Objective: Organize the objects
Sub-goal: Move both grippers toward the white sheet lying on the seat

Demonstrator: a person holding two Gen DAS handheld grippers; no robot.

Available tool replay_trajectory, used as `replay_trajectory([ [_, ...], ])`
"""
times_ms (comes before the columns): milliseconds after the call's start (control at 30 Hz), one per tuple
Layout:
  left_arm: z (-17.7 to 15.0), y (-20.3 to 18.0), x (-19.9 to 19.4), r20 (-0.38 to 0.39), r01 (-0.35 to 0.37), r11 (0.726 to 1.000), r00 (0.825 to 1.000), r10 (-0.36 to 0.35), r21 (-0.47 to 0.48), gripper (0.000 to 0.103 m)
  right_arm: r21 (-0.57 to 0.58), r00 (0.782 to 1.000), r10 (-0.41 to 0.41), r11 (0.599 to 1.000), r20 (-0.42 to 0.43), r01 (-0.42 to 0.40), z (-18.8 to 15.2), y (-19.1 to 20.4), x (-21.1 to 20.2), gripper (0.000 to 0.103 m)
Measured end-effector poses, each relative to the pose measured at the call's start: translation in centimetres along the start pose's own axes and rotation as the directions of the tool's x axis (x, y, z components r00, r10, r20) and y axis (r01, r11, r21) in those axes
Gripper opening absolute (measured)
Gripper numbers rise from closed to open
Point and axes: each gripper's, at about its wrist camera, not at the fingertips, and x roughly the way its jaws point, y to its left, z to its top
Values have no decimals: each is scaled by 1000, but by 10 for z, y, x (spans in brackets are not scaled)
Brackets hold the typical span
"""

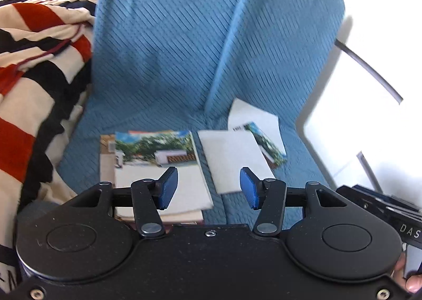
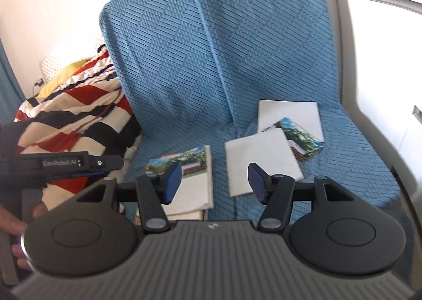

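Note:
Several booklets lie on a blue quilted sofa seat. A stack with a landscape-photo cover lies at the left; it also shows in the right wrist view. A white booklet lies to its right over a photo booklet and a white sheet. In the right wrist view these are the white booklet, the photo booklet and the white sheet. My left gripper is open and empty above the stack's right edge. My right gripper is open and empty between the stack and the white booklet.
A red, black and cream striped blanket is heaped at the left of the sofa. A white armrest bounds the seat at the right. The left gripper's body shows at the left of the right wrist view.

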Motion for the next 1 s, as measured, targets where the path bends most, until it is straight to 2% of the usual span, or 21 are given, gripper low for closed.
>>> replay_trajectory([
  [133,-9,-18,10,-27,18,1000,999,-17,24,50,-5,1000,-25,1000,-1,25,-6,-9,-4,59],
  [867,-29,-76,22,-42,82,996,996,-81,23,56,35,995,-99,994,-11,100,-22,-60,-22,60],
  [1000,-31,-79,26,-52,81,996,995,-80,30,61,56,993,-117,991,-19,118,-25,-68,-22,60],
])
